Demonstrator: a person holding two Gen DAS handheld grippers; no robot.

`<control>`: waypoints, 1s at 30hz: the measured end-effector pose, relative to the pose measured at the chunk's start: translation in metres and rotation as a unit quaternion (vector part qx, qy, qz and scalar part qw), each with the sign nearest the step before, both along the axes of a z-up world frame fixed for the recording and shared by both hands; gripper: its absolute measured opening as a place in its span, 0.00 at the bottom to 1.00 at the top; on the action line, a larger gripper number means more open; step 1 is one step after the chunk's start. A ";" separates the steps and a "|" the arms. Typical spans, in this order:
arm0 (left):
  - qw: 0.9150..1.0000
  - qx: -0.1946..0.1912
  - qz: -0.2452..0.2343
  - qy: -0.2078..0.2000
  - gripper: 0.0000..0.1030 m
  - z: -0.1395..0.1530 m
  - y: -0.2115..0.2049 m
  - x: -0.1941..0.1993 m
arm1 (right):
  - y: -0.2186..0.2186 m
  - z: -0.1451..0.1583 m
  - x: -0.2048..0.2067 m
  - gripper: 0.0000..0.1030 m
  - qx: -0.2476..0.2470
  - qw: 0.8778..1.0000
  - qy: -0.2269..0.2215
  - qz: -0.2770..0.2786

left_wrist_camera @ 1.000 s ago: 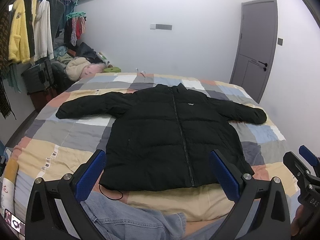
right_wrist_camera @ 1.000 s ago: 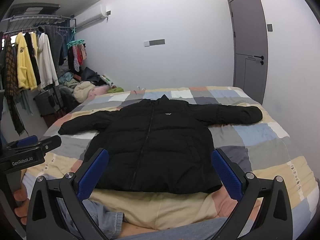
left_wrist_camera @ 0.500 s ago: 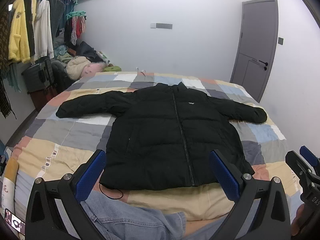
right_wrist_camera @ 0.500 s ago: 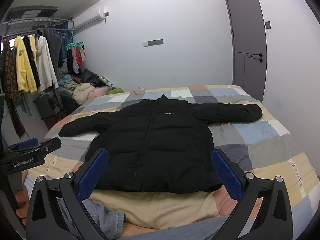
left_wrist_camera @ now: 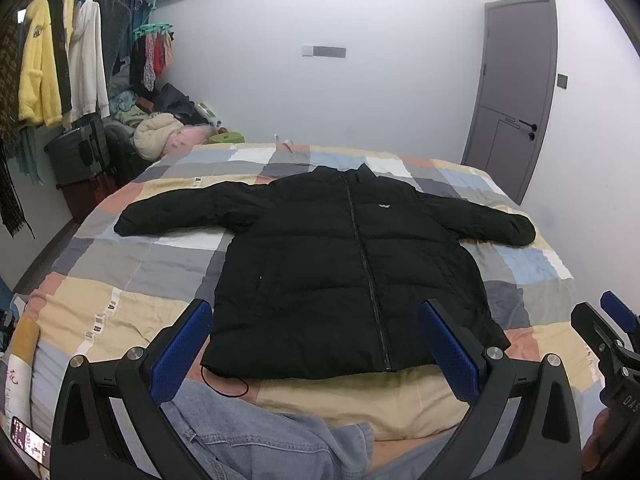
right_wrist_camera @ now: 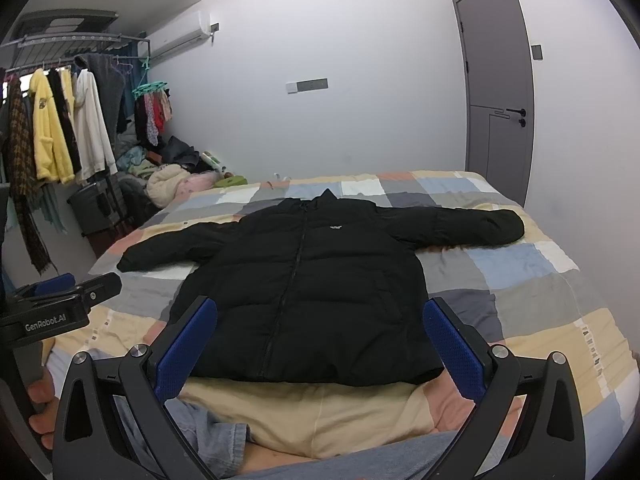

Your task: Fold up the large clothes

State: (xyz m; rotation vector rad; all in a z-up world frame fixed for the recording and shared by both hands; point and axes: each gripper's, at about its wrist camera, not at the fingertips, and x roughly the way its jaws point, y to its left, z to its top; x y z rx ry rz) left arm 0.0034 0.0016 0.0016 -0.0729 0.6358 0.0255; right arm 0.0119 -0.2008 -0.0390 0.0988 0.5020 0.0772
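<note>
A black puffer jacket lies flat and zipped, front up, on the patchwork bed, both sleeves spread out sideways. It also shows in the right wrist view. My left gripper is open and empty, held above the bed's near edge in front of the jacket's hem. My right gripper is open and empty too, in front of the hem. Each gripper appears at the edge of the other's view.
A denim garment lies at the bed's near edge below the grippers. A clothes rack with hanging clothes and a pile of clothing stand at the left. A grey door is at the back right.
Both grippers have drifted slightly; the right wrist view has tilted up a little. The jacket has not moved.
</note>
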 end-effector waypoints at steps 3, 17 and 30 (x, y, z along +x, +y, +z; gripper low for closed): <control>1.000 -0.001 0.000 0.001 1.00 0.001 0.000 0.002 | 0.000 0.001 -0.001 1.00 -0.003 1.000 0.000 0.000; 1.000 0.000 -0.006 0.008 1.00 0.000 -0.004 0.012 | 0.006 0.004 0.007 1.00 -0.012 1.000 0.006 0.000; 1.000 -0.001 -0.031 0.001 1.00 0.015 -0.021 0.067 | -0.026 0.009 0.050 1.00 0.004 1.000 0.006 -0.018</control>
